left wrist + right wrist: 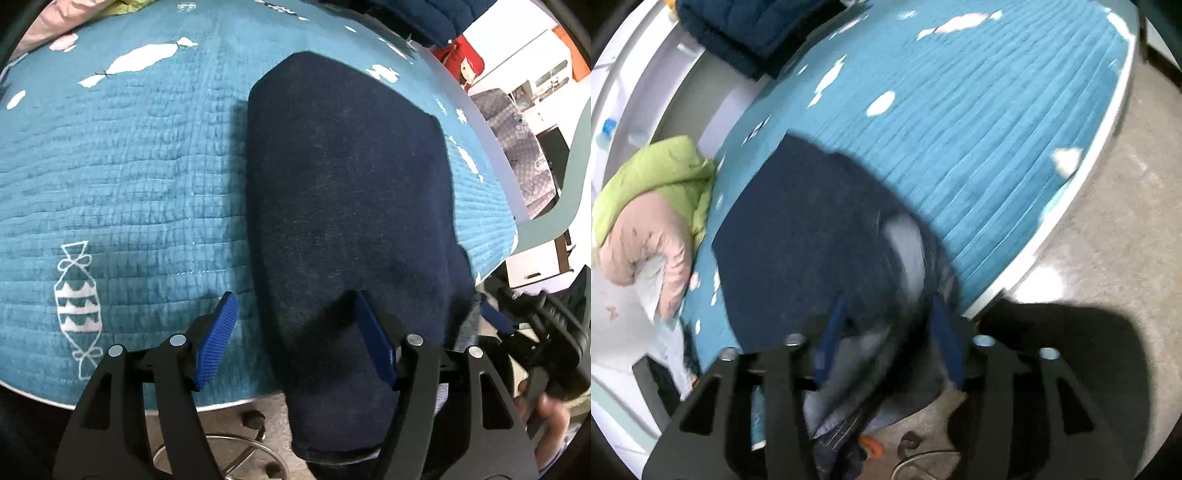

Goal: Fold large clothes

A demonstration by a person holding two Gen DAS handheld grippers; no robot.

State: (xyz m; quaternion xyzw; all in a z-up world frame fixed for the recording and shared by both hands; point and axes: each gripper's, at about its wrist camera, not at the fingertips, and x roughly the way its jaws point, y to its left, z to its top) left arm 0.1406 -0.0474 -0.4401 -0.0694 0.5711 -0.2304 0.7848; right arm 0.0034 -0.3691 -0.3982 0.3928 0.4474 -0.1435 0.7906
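- Teal quilted bedspread with white fish and cloud prints covers the bed; grey speckled floor runs below its white edge.
- Left gripper, black frame with blue ribbed pads, points steeply down at the near bed edge; jaws stand apart, pads not pressing cloth, left pad over bare bedspread, right pad over the garment.
- Right gripper, same build, angled down over the garment's near end; jaws apart, grey-blue lining cloth between them, view blurred, no clamp seen.
- Person's hand holds the right gripper's handle at lower right in the left wrist view.
- Dark navy knit garment lies folded in a long flat strip across the bedspread; its near end droops over the bed edge toward the floor.
- Open bedspread lies on both sides of the strip.
- Green and pink puffy bundle sits at the far side, apart from the garment; navy quilted item lies at the far corner.
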